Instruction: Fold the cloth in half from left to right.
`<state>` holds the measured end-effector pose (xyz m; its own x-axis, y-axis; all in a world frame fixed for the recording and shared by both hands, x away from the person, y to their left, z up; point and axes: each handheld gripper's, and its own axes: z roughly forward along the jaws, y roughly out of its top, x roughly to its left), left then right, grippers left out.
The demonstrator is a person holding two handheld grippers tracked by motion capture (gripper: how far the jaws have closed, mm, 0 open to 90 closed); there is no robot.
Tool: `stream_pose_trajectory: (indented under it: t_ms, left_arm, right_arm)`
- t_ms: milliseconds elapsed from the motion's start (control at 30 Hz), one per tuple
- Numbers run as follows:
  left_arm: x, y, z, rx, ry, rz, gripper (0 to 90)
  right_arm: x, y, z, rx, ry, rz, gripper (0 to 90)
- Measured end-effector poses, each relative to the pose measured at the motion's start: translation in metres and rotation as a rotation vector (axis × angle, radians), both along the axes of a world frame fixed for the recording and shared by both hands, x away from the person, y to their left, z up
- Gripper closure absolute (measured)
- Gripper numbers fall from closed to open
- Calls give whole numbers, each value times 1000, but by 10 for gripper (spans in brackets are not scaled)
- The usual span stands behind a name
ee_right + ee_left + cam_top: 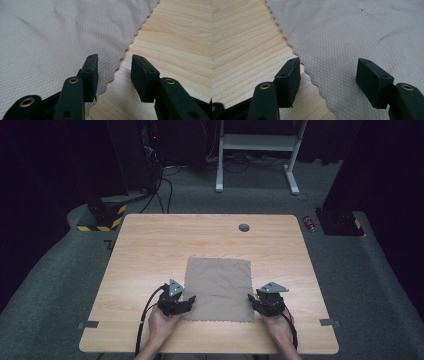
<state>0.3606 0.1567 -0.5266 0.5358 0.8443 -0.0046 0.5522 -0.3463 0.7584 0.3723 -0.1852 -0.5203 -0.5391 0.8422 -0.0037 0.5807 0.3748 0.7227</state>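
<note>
A: So, where do the fingers stand against the cloth?

B: The left gripper (328, 82) has its fingers (288, 83) wide apart, straddling the scalloped left edge of the grey cloth (362, 32); nothing is pinched. The right gripper (113, 77) has its fingers (91, 75) parted less widely, astride the cloth's right edge, also gripping nothing.

A: And from above?

B: The cloth (218, 289) lies flat, roughly square, near the front middle of the worktop (150, 240). The left gripper (175, 301) sits at its near left corner and the right gripper (267, 301) at its near right corner, equally close. Each edge runs away from its fingers toward the far side.

A: The room?

B: Pale wood worktop, grey carpet (55, 275), a white frame (257, 142) beyond, dark surroundings.
</note>
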Motion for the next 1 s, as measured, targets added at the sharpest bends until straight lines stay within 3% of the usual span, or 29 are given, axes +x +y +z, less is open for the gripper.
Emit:
stream_pose_trajectory:
  t_ms: [100,233,300,433,633,667,767,833,867,967,1000]
  left_arm:
    - [1,2,0,-27,10,7,366]
    - [9,8,3,-62,45,18,392]
    - [16,11,6,-38,59,13,378]
    - [27,16,15,-62,78,23,373]
    - [48,25,27,-53,82,32,369]
    - [51,26,28,-67,76,41,370]
    - [60,29,31,-65,94,49,372]
    - [64,33,31,-93,85,61,386]
    - [67,34,30,-99,102,67,388]
    - [77,34,30,-72,136,74,375]
    - [78,35,31,-77,125,78,376]
  right_arm:
    - [1,3,4,-5,19,2,573]
    - [2,12,9,27,29,33,586]
    - [1,19,11,28,19,58,593]
    - [0,30,12,38,14,109,591]
    - [-1,46,12,55,24,153,599]
    - [-2,49,12,55,26,160,603]
    - [-3,62,13,52,32,193,613]
    - [-4,71,13,53,27,215,618]
    - [-4,75,14,52,24,229,621]
    - [-5,88,16,58,15,256,628]
    - [-6,92,16,57,14,267,631]
